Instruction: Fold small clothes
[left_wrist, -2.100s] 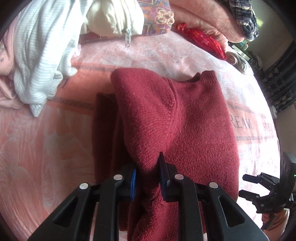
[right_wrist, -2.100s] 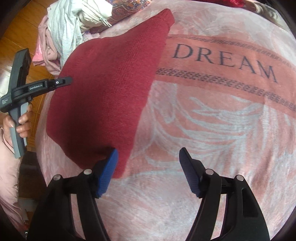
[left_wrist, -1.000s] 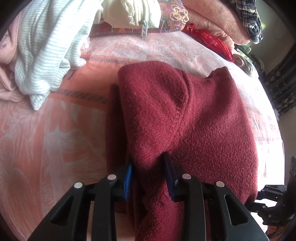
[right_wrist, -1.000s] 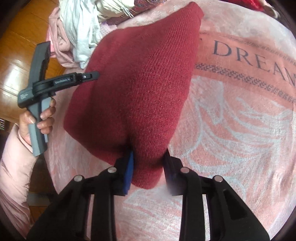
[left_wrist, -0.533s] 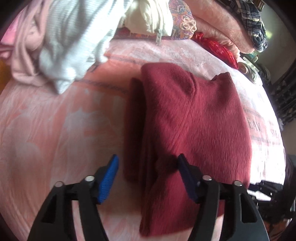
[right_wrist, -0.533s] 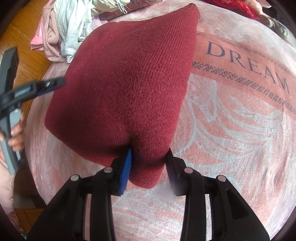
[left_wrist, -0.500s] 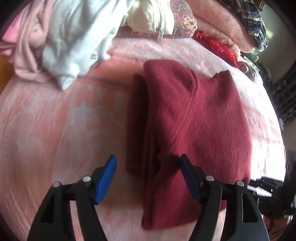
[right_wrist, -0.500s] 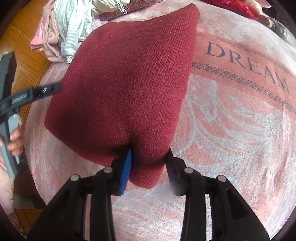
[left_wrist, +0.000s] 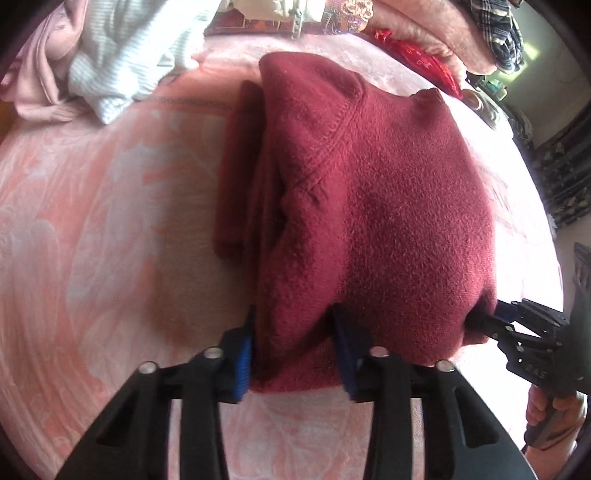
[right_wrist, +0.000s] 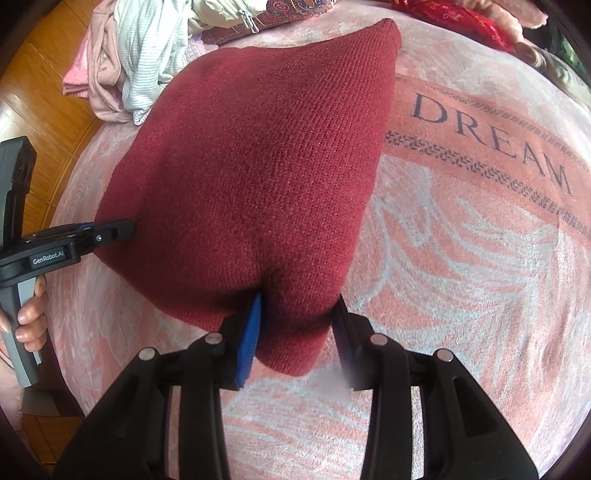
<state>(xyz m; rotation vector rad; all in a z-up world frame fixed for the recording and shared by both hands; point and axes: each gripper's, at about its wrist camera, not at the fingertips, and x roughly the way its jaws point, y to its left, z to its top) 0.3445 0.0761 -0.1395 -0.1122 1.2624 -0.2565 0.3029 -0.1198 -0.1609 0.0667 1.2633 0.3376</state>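
Observation:
A dark red knitted sweater (left_wrist: 369, 206) lies partly folded on a pink blanket (left_wrist: 92, 221); it also shows in the right wrist view (right_wrist: 266, 155). My left gripper (left_wrist: 295, 350) is shut on the sweater's near hem, the folded sleeve side to its left. My right gripper (right_wrist: 299, 332) is shut on the other near corner of the hem. Each gripper shows in the other's view, the right one at the right edge (left_wrist: 509, 325) and the left one at the left edge (right_wrist: 110, 230).
A heap of clothes, white striped (left_wrist: 129, 55) and pink (right_wrist: 99, 74), lies at the far left of the bed. A red packet (left_wrist: 417, 55) and piled bedding lie at the back. The blanket reads DREAM (right_wrist: 491, 140). Wooden floor (right_wrist: 40, 55) shows beyond the bed's left edge.
Half a second ago my left gripper was open above the hem; now it is shut on it. My right gripper has kept its hold. The hem is bunched and slightly raised.

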